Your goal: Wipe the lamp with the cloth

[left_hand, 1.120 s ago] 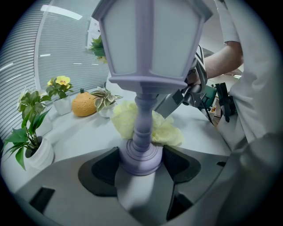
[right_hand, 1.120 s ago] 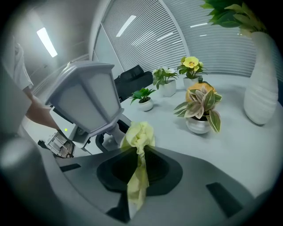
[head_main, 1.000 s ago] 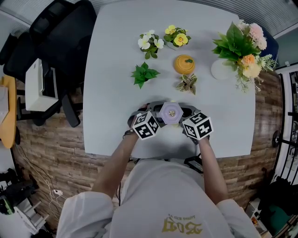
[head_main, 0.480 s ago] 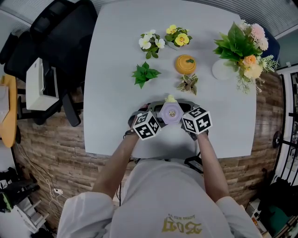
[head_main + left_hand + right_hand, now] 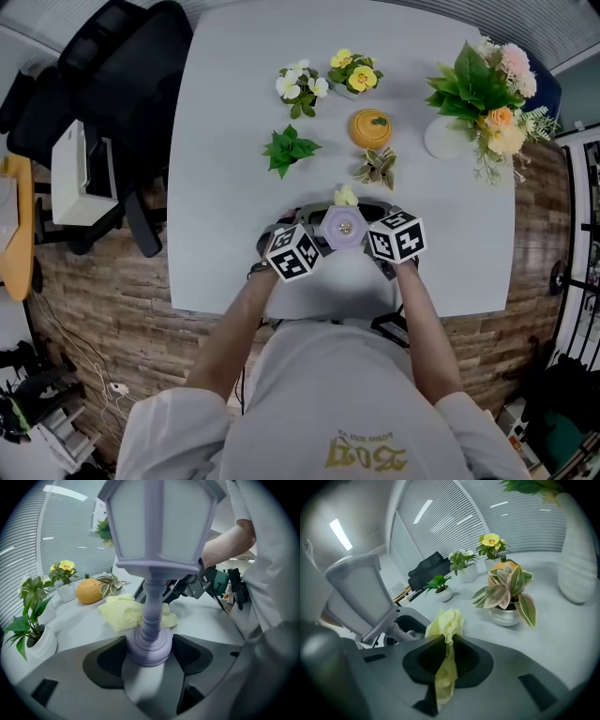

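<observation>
A lavender lantern-style lamp (image 5: 344,227) stands near the table's front edge, right before the person. In the left gripper view my left gripper (image 5: 149,649) is shut on the lamp's round base (image 5: 149,645), one dark jaw on each side. My right gripper (image 5: 449,641) is shut on a pale yellow cloth (image 5: 446,625), which bunches up beyond the jaws and hangs down between them. In the head view the cloth (image 5: 346,196) shows just beyond the lamp's top, with the right gripper (image 5: 397,236) at the lamp's right. The lamp's shade (image 5: 361,597) fills the left of the right gripper view.
On the white table (image 5: 225,187) beyond the lamp stand a variegated plant (image 5: 378,169), an orange gourd-shaped pot (image 5: 372,129), a green plant (image 5: 291,148), a white-flower pot (image 5: 302,86) and a yellow-flower pot (image 5: 354,73). A bouquet in a white vase (image 5: 483,89) is far right. A black chair (image 5: 112,84) stands left.
The right gripper has moved a little away from the person along the lamp's right side, and more of the yellow cloth now shows beyond the lamp. The left gripper and lamp have stayed put.
</observation>
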Available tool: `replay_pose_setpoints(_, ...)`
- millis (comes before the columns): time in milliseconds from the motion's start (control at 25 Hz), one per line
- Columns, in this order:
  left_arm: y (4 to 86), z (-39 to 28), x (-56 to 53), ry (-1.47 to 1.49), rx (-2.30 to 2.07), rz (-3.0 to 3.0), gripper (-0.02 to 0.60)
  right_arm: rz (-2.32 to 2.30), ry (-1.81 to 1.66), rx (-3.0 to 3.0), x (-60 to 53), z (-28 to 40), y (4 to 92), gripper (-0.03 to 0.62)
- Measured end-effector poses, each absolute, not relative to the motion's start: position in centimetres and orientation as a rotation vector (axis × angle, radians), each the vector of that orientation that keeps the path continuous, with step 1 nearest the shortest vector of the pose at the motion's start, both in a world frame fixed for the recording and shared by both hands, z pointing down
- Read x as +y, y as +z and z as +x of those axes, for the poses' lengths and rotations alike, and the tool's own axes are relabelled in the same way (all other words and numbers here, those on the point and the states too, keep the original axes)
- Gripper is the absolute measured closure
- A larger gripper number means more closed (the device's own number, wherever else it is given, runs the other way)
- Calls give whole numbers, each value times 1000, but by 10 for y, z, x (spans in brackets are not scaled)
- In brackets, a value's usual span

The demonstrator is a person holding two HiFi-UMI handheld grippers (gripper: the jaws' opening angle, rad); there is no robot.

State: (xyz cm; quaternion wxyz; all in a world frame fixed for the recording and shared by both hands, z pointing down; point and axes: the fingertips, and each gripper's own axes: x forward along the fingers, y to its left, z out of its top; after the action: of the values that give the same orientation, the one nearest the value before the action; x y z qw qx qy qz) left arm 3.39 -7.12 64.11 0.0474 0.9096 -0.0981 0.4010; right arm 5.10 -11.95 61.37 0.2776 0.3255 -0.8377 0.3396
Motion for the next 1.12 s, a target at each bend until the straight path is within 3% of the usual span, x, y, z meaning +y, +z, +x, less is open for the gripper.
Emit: replay_pose_setpoints(1120, 641, 33, -70, 1224, -298, 2771, 256, 890, 928, -2175, -80, 73, 619, 548)
